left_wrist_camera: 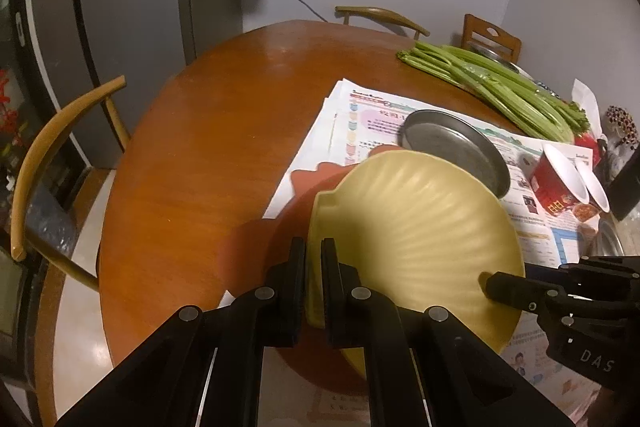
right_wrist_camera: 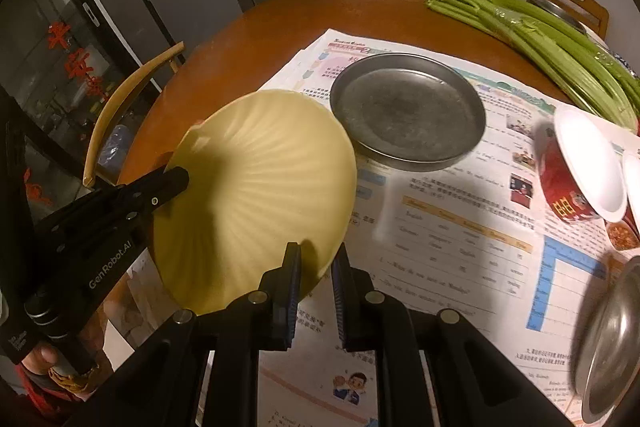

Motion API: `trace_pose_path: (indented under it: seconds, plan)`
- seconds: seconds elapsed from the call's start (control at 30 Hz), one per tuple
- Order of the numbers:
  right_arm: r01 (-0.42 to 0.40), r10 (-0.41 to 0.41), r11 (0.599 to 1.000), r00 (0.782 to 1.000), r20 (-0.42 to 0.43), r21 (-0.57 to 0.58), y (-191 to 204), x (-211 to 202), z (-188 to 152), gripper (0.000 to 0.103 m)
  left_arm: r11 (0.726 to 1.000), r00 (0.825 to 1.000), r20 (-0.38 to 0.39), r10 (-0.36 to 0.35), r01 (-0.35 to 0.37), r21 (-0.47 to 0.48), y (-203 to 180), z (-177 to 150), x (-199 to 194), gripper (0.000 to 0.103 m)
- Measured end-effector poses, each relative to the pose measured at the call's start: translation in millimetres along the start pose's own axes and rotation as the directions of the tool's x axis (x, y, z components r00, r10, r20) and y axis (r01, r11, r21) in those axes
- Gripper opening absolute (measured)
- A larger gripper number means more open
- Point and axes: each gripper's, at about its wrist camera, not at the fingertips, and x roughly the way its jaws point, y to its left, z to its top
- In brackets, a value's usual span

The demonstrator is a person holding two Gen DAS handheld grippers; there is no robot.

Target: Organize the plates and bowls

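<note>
A yellow ribbed plate (left_wrist_camera: pixel 416 227) is held tilted above the table; it also shows in the right wrist view (right_wrist_camera: pixel 256 195). My left gripper (left_wrist_camera: pixel 314 263) is shut on its rim. My right gripper (right_wrist_camera: pixel 316 267) straddles the opposite rim, its jaws a little apart from the plate's edge. A round metal plate (right_wrist_camera: pixel 408 111) lies on the newspaper just beyond; it shows in the left wrist view (left_wrist_camera: pixel 456 147) too. Red bowls with white insides (right_wrist_camera: pixel 580 175) lie tipped on their sides at the right. A reddish plate (left_wrist_camera: pixel 292 235) lies under the yellow one.
Newspapers (right_wrist_camera: pixel 460 227) cover the near part of the round wooden table (left_wrist_camera: pixel 208 147). Celery stalks (right_wrist_camera: pixel 552 43) lie at the far right. A steel bowl (right_wrist_camera: pixel 612 339) sits at the right edge. Wooden chairs (left_wrist_camera: pixel 52 155) ring the table; a fridge stands at left.
</note>
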Motion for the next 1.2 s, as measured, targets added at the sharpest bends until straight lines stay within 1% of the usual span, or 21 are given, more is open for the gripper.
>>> trace_pose_path:
  seconds: [0.3,0.37,0.43,0.47,0.5,0.53,0.57,0.6,0.67,0.77,0.8,0.83,0.9,1.03,1.2]
  plan:
    - [0.005,-0.005,1.0,1.0,-0.006,-0.01,6,8,9,0.016,1.0,1.0,-0.004,0.022,-0.022,-0.02,7,8,7,0.008]
    - [0.006,-0.006,1.0,1.0,-0.015,-0.014,8,10,10,0.016,0.999,1.0,-0.007,0.005,-0.006,-0.049,11,10,6,0.014]
    - [-0.003,0.002,1.0,1.0,-0.024,-0.017,10,12,10,0.017,0.998,1.0,-0.004,0.003,-0.004,-0.064,14,11,5,0.029]
    - [0.004,-0.005,1.0,1.0,-0.021,-0.029,12,11,9,0.017,0.998,1.0,0.004,0.015,-0.015,-0.062,15,12,4,0.034]
    - [0.008,-0.009,0.999,1.0,-0.021,-0.035,13,11,9,0.017,0.998,1.0,0.009,0.022,-0.022,-0.06,15,12,3,0.048]
    - [0.011,-0.012,0.999,1.0,-0.021,-0.039,14,11,9,0.017,0.998,1.0,0.015,0.027,-0.026,-0.058,14,13,2,0.065]
    - [0.01,-0.01,0.999,1.0,-0.02,-0.038,14,10,9,0.017,0.998,0.999,0.022,0.033,-0.032,-0.053,13,13,1,0.072]
    - [0.007,-0.008,1.0,1.0,-0.018,-0.03,13,10,9,0.017,0.998,0.999,0.028,0.035,-0.034,-0.05,13,13,0,0.076]
    - [0.002,-0.002,1.0,1.0,-0.017,-0.001,9,9,10,0.017,0.999,0.999,0.04,0.027,-0.025,-0.048,12,13,-3,0.076]
    - [0.002,-0.002,1.0,1.0,-0.028,0.019,6,10,11,0.02,0.998,0.999,0.041,0.029,-0.027,-0.049,13,14,-5,0.076]
    - [0.009,-0.008,1.0,1.0,-0.03,0.017,7,10,11,0.025,0.998,0.999,0.039,0.033,-0.031,-0.053,14,14,-5,0.076]
    - [0.015,-0.014,1.0,0.999,-0.031,0.012,8,10,11,0.034,0.998,0.999,0.038,0.034,-0.032,-0.057,15,14,-5,0.076]
    - [0.01,-0.01,1.0,1.0,-0.024,0.004,11,9,11,0.045,0.997,0.998,0.042,0.038,-0.035,-0.073,19,15,-7,0.076]
    - [0.02,-0.02,1.0,1.0,-0.002,-0.017,16,4,12,0.046,0.994,0.997,0.052,0.054,-0.049,-0.094,24,16,-11,0.076]
    - [0.099,-0.098,0.995,0.992,0.078,-0.012,14,-15,17,0.046,0.993,0.995,0.091,0.05,-0.04,-0.115,30,20,-23,0.076]
